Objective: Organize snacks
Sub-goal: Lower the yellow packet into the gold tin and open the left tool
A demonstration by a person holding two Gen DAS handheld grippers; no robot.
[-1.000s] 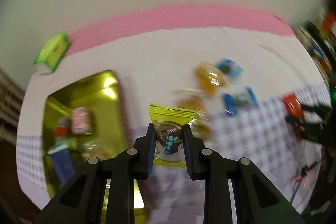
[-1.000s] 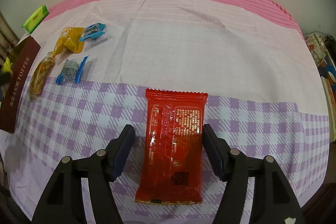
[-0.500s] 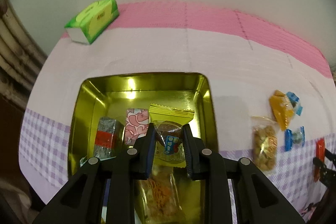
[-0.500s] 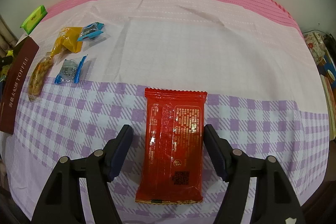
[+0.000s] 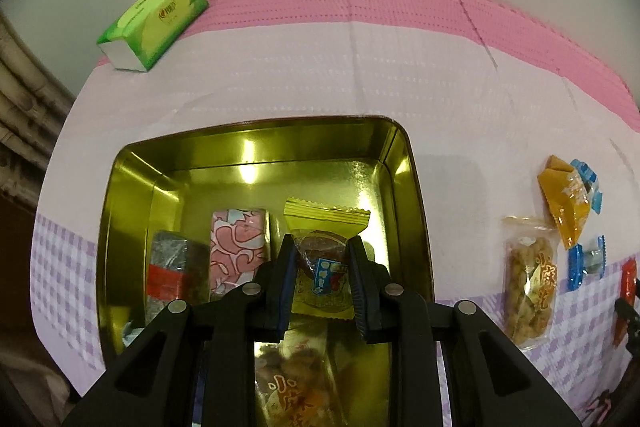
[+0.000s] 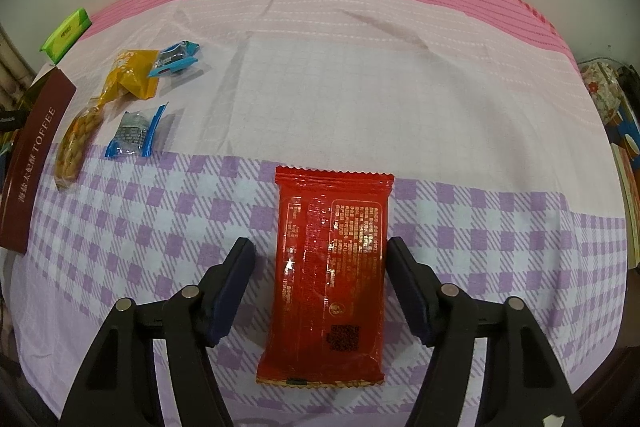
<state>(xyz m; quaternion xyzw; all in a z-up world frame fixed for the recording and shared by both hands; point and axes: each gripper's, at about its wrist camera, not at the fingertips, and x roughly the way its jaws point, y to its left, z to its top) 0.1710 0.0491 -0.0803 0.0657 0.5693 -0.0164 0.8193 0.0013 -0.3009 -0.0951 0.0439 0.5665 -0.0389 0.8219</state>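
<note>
Two grippers are in play. The left gripper (image 5: pixel 322 281) is clamped on a yellow snack packet (image 5: pixel 325 259), pinching it by its sides and holding it above the open gold tin (image 5: pixel 414 211). Left of its fingers, down in the tin, lie a grey packet with a red band (image 5: pixel 170 269) and a pink patterned packet (image 5: pixel 239 247); right under the gripper sits a clear bag of fried snack (image 5: pixel 296 383). Far off to its upper left, a green tissue pack (image 5: pixel 154 21) rests on the tablecloth (image 5: pixel 320 75). To its right, outside the tin, are a clear bag of fried pieces (image 5: pixel 530 291), an orange packet (image 5: pixel 564 201) and two blue-edged sweets.

Over to the right gripper (image 6: pixel 320 287): its jaws are closing around a red packet (image 6: pixel 330 275) lying flat on the checked cloth. The packet sits between the fingers; a gap shows on the left side, while the right pad is just at the packet's edge. Far left of it lies a brown lid (image 6: pixel 34 151).
</note>
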